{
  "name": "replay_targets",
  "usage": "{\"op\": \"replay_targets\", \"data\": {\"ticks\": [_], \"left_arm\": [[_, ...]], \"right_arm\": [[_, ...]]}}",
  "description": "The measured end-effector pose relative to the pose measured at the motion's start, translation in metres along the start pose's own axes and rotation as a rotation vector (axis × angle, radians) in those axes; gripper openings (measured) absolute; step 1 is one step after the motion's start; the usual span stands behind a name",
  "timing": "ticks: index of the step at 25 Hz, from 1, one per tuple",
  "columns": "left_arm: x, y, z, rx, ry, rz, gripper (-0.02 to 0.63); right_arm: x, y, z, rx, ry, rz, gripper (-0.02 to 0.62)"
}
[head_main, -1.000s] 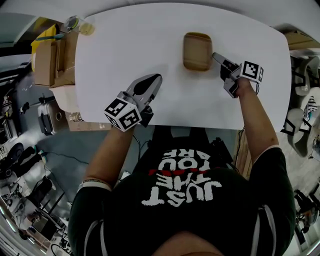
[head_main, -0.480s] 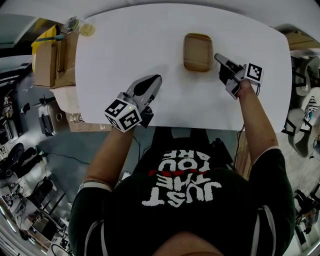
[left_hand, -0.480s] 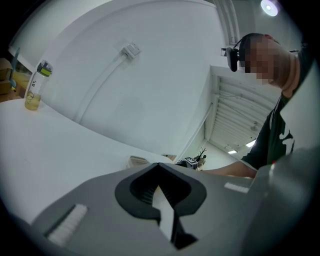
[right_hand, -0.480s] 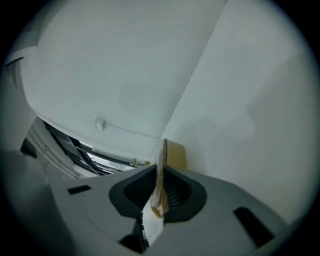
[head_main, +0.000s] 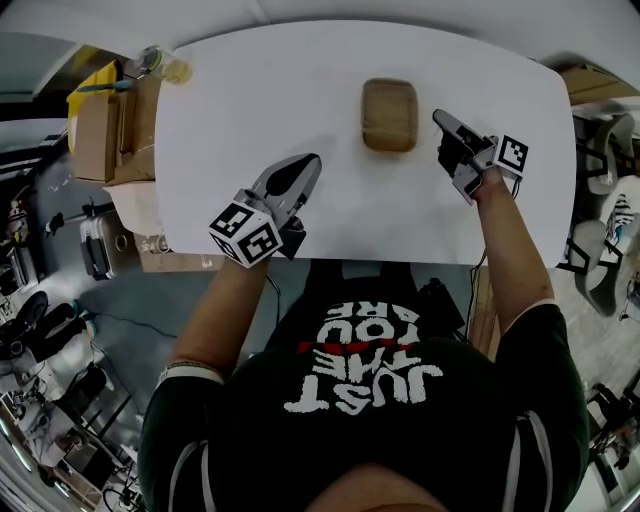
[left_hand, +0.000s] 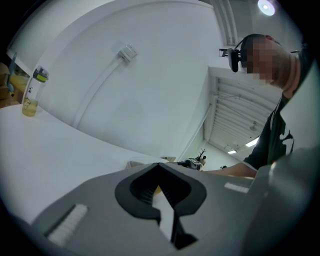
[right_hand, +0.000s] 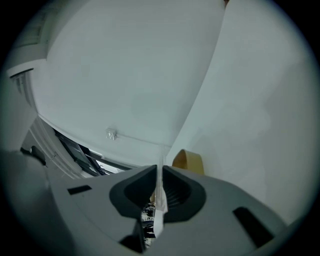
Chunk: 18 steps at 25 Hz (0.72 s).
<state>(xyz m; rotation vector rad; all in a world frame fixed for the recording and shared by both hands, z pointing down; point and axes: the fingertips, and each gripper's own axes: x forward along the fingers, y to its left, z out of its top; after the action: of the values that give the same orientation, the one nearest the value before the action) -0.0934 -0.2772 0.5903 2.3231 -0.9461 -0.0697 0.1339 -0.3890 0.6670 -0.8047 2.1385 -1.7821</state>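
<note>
1. Tray (head_main: 389, 114): tan and wood-like, a shallow rounded rectangle with a raised rim; lies flat near the bench's (head_main: 270, 90) far edge, about mid-width
2. Right gripper (head_main: 438, 117): matt grey plastic with ribbed inner pads; jaws pressed together to a hairline slit, nothing between them; tip just beside the tray's right side, apparently not touching (head view too coarse to be sure)
3. Left gripper (head_main: 311, 160): same build, jaws closed and empty; sits towards the near edge, left of the tray and well apart from it
4. Bench: smooth matt white top with rounded corners
5. Bottle (head_main: 176, 68): clear, holds yellowish liquid, upright at the far left corner
6. Room: brown cardboard boxes (head_main: 100, 125) off the left edge; grey floor; plain white wall
</note>
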Motion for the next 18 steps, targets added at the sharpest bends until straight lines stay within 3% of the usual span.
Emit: {"op": "replay_targets", "data": {"ticks": [13, 18], "left_arm": [[-0.001, -0.038, 0.055, 0.051, -0.078, -0.011, 0.006], [-0.002, -0.058, 0.085, 0.109, -0.102, -0.01, 0.006]], "right_arm": [[-0.036, 0.086, 0.042, -0.083, -0.098, 0.069, 0.037], [-0.05, 0.127, 0.056, -0.125, -0.134, 0.094, 0.037]]}}
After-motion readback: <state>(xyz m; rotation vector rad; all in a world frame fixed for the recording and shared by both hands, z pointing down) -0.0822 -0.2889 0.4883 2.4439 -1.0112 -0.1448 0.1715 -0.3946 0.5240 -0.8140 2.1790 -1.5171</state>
